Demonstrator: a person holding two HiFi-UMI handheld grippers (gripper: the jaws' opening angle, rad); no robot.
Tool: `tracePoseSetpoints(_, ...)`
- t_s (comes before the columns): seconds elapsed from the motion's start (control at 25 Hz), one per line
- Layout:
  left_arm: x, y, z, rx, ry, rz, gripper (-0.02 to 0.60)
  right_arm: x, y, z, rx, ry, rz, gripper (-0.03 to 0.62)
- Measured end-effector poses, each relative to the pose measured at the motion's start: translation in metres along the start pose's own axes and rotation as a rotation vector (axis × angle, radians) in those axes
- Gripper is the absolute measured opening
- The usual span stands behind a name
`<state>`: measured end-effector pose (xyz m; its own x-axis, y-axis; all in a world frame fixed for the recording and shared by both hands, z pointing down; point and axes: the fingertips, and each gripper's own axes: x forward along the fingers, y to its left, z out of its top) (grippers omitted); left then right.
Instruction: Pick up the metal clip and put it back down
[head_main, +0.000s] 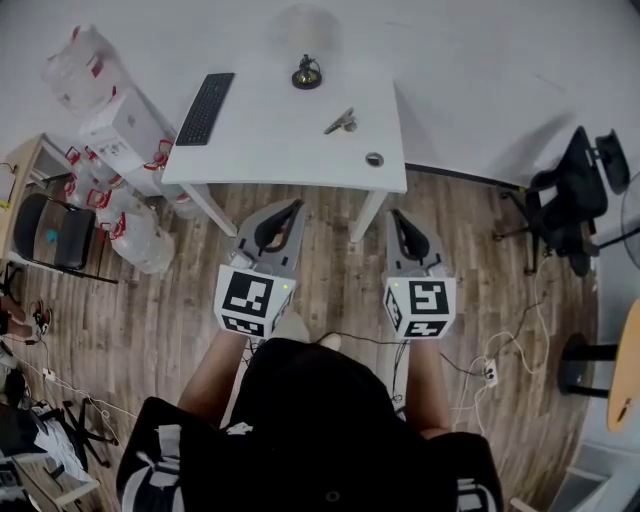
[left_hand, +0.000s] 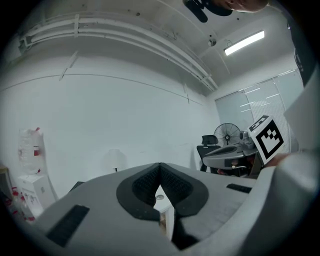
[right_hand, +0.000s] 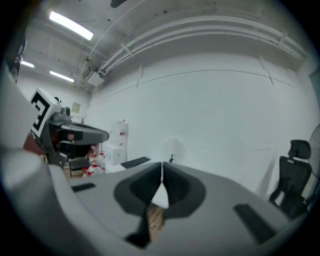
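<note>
Both tools are held low and close to the body over the wooden floor, well short of the white table. This is judged to be a waiting posture taken before any reach is made. The left gripper is seen with its jaws pressed together at the tips and nothing between them. In its own view only a sliver of table edge shows through the gap below the tips. The right gripper is likewise closed and empty, and it is aimed slightly downward toward the table. The metal clip lies untouched on the tabletop, at about 12 o'clock from the two grippers and toward 2 o'clock of the table's middle. It is apart from everything else there, which should leave room for jaws to be brought down around it. A keyboard is set at the table's 9 o'clock side, a small dark object at its 12 o'clock edge, and a small round disc at roughly 5 o'clock from the clip. The clip lies nearer the right gripper's line, so that tool is judged the likelier one to be used. Its jaws would first have to be spread. No step of the task is judged to have been started.
</note>
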<state>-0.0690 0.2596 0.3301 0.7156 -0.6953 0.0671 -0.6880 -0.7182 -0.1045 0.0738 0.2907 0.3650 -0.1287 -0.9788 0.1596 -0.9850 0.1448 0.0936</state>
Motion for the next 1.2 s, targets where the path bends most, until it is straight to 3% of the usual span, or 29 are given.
tracePoseSetpoints(0.6,0.033,0.002,-0.01,-0.003,0.02,0.008,0.021,0.022,-0.021,-0.014,0.039,0.007,0.03,0.035)
tracePoseSetpoints(0.96,0.09,0.047,-0.026,0.005,0.05,0.013,0.021,0.083,-0.032,-0.02,0.042,0.044,0.042,0.035)
tracePoseSetpoints(1.2,0.133,0.09,-0.021,-0.025,0.026,0.002,0.021,0.138,-0.045,-0.017,0.051,0.068,0.038,0.035)
